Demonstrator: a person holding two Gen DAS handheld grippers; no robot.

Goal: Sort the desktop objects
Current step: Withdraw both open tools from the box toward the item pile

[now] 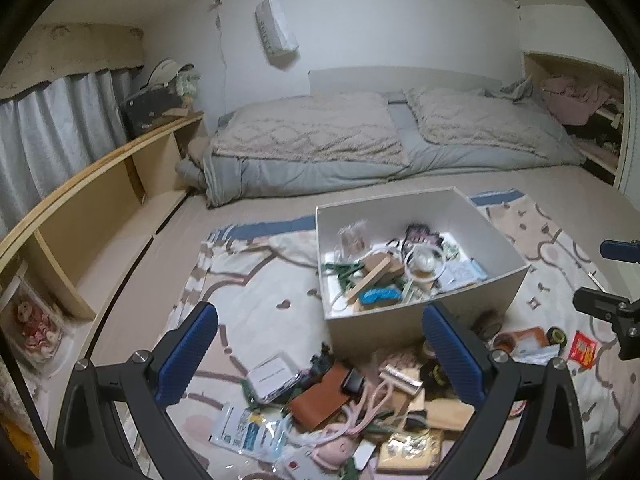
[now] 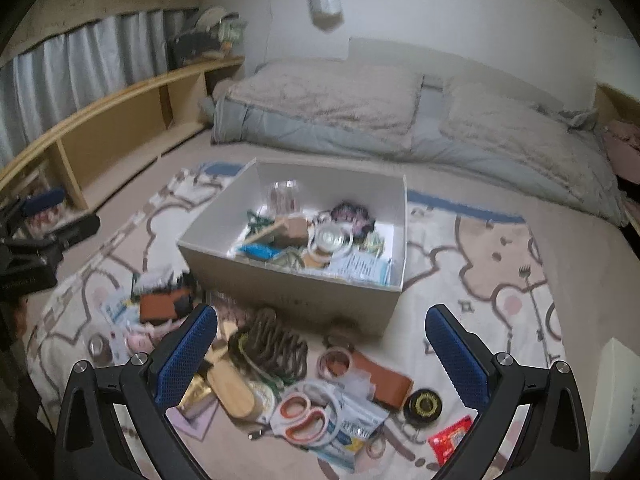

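Patterned blanket (image 2: 500,280) carries one white box (image 2: 296,280), both claws gaping.

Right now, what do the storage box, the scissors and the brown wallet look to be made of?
Storage box: likely matte white cardboard or thin board, given its flat, thin, sharp-edged walls. Scissors: orange handles look like smooth plastic; the blades lie under a clear wrapper, so their metal cannot be confirmed. Brown wallet: leather or imitation leather, with an even tan, low-sheen surface.
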